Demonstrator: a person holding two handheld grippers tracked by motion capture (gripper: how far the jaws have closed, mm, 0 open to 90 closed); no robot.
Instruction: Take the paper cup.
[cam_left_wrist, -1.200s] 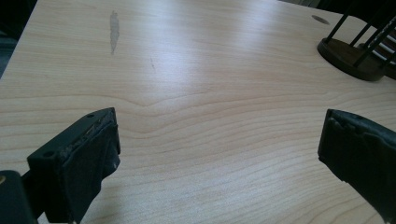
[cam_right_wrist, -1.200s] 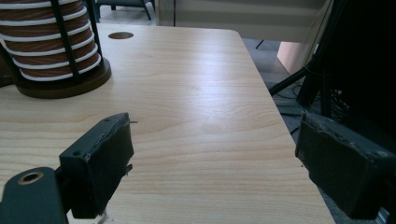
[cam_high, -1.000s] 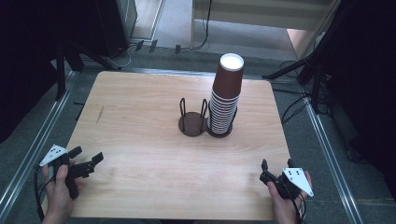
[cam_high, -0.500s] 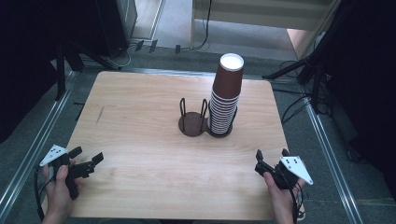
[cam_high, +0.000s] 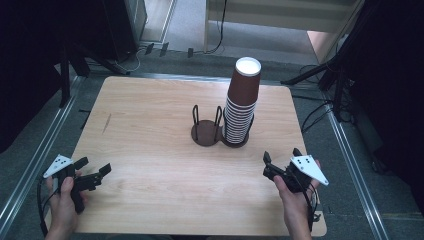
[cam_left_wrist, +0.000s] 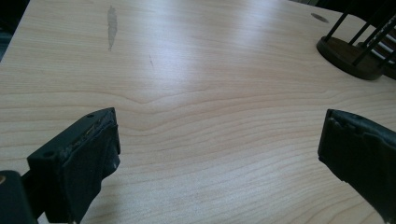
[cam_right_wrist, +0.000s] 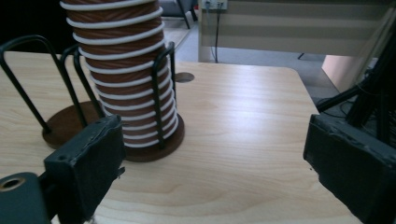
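Both hands low at near edge; left gripper (cam_high: 93, 172) and right gripper (cam_high: 281, 159) seemingly agape, empty.

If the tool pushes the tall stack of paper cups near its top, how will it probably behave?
The stack of paper cups is tall and narrow, so it would probably lean. The wire holder reaches only partway up, so upper cups may tip. They are likely light and crushable.

Right gripper (cam_high: 281, 158) farther in over table (cam_high: 150, 120).

A lab-like recording space: wooden table (cam_high: 150, 125) between dark stands (cam_high: 340, 75), cables (cam_high: 215, 30) across grey floor (cam_high: 180, 20).
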